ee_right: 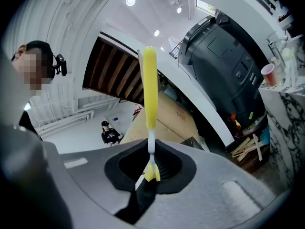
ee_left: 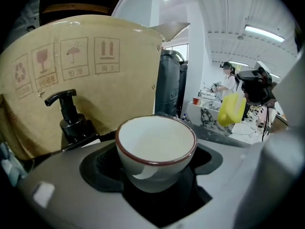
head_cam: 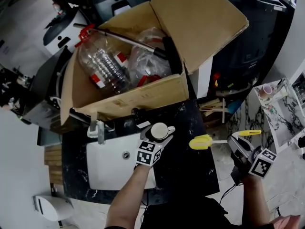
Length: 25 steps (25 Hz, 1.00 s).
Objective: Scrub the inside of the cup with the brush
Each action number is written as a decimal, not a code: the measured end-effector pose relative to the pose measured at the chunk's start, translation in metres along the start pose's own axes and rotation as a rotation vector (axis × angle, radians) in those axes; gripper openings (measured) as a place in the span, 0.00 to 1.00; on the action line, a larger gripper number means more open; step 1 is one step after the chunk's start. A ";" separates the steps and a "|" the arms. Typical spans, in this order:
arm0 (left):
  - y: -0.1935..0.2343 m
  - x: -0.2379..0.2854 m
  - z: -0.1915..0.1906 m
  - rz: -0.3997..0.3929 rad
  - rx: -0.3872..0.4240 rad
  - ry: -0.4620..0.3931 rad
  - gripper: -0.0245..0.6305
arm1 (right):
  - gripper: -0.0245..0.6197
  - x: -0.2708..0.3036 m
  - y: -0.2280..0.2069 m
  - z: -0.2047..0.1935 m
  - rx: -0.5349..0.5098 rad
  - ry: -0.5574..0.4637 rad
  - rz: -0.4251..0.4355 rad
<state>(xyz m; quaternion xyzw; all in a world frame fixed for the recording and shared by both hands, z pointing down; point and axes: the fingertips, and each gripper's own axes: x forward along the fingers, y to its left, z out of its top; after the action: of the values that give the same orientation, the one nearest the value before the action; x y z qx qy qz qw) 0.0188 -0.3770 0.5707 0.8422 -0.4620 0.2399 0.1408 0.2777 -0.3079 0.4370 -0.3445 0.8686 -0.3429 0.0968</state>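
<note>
My left claw (ee_left: 157, 191) is closed round the white cup (head_cam: 159, 130), my right claw (ee_right: 149, 178) pinched on the yellow brush (head_cam: 201, 141), its head near the cup, not touching.

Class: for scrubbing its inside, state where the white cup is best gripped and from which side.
Grip the cup by its outer wall below the rim, coming from the side, as the left gripper does: its mouth faces up and must stay open for the brush.
</note>
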 end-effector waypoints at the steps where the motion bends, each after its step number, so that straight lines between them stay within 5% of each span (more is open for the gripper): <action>1: 0.000 -0.002 -0.003 0.000 0.008 0.013 0.68 | 0.09 -0.001 0.002 -0.002 0.000 -0.001 -0.001; 12: -0.002 -0.037 -0.004 -0.020 0.011 -0.046 0.66 | 0.09 -0.010 0.043 -0.031 -0.044 -0.005 -0.047; 25: -0.028 -0.160 -0.044 -0.054 0.007 -0.180 0.39 | 0.09 -0.017 0.139 -0.099 -0.129 0.029 -0.055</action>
<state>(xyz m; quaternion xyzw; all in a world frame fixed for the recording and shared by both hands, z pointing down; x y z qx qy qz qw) -0.0426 -0.2285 0.5219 0.8728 -0.4492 0.1610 0.1023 0.1769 -0.1708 0.4172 -0.3686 0.8803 -0.2939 0.0525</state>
